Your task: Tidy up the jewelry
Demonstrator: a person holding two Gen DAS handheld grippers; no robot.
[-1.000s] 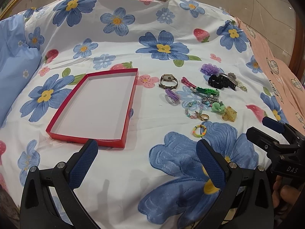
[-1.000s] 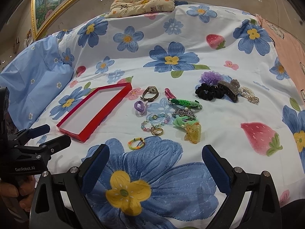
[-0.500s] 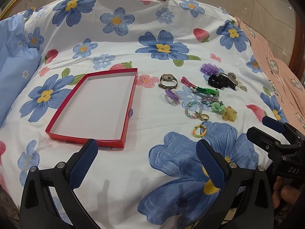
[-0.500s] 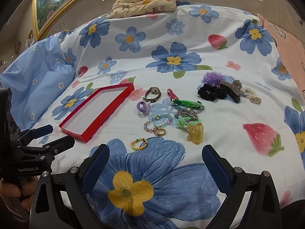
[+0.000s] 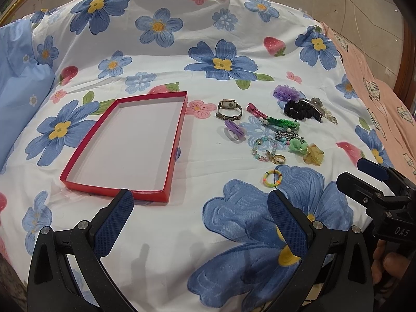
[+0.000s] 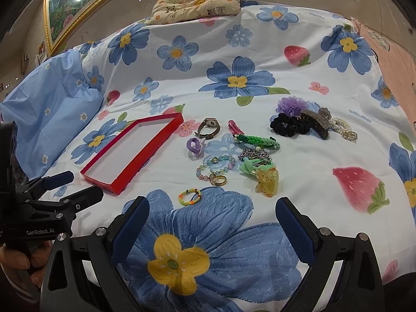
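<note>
A shallow red tray with a white floor lies on the flowered bedspread. To its right lies a scatter of jewelry: a watch, a purple ring, a bead bracelet, a gold ring, a green braided band, a yellow claw clip and a neon hair tie. My left gripper hovers open just short of the tray's near edge. My right gripper is open too, with the hair tie slightly beyond its fingers. Neither holds anything.
A black scrunchie, a purple fabric flower, a grey claw clip and pearls lie farther right. A blue pillow borders the left side, a small cushion the far edge, and a pink cloth the right.
Almost nothing has moved. Both grippers stay open and hover in the same spots, with only a slight drift of the right wrist view.
</note>
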